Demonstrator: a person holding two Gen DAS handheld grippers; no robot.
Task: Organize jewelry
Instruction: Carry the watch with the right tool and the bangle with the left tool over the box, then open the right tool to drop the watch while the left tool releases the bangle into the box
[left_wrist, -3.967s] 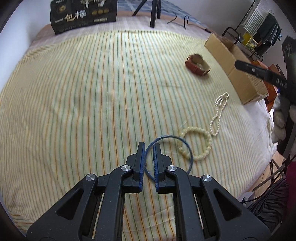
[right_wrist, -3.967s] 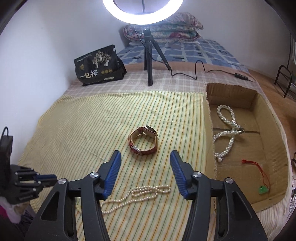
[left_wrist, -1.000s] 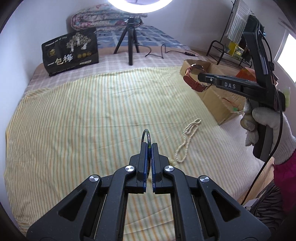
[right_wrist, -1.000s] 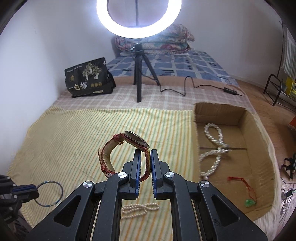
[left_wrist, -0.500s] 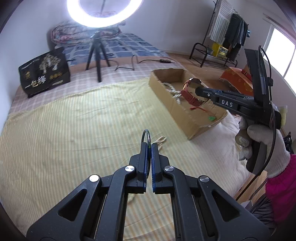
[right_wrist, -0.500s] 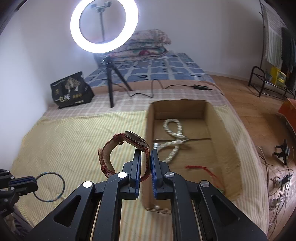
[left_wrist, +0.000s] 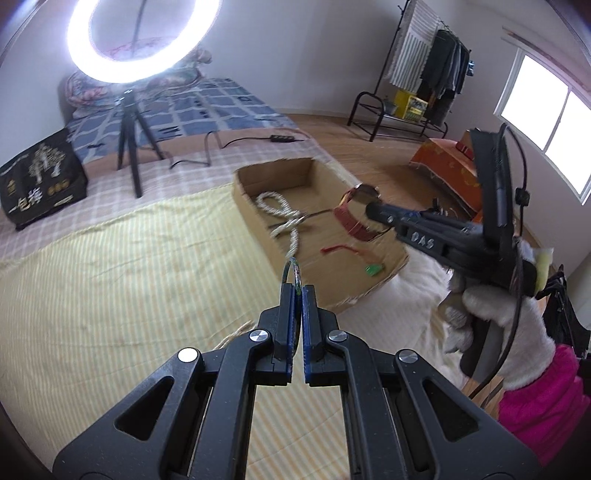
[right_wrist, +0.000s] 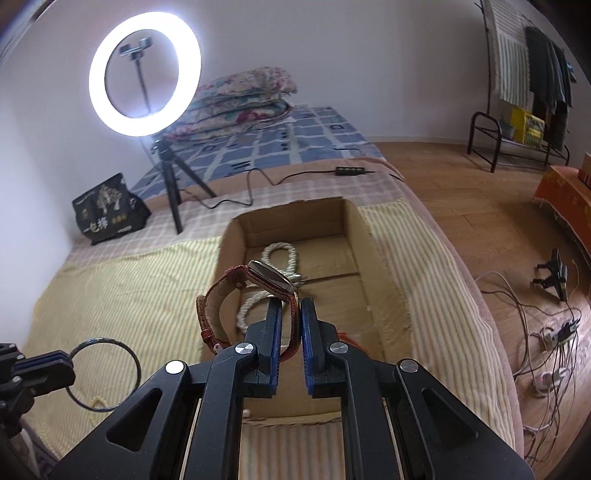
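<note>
My left gripper (left_wrist: 297, 291) is shut on a thin dark blue bangle (left_wrist: 291, 271), held edge-on above the striped cloth beside the cardboard box (left_wrist: 251, 214). The bangle shows as a full ring in the right wrist view (right_wrist: 105, 373). My right gripper (right_wrist: 291, 306) is shut on the strap of a red-brown leather watch (right_wrist: 243, 291) and holds it over the box (right_wrist: 380, 280). From the left wrist view the watch (left_wrist: 351, 218) hangs above the box's middle. Inside the box lie a white pearl necklace (left_wrist: 280, 214) and a red cord with a green pendant (left_wrist: 373, 268).
A pearl strand (left_wrist: 236, 332) lies on the yellow striped cloth (left_wrist: 110, 280) near my left gripper. A ring light on a tripod (right_wrist: 144, 74) and a black bag (right_wrist: 109, 208) stand behind the box. Cables (right_wrist: 546, 332) lie on the wooden floor to the right.
Both grippers have swung further right towards the box. The watch now hangs over the box's interior, and the bangle is close to the box's near wall.
</note>
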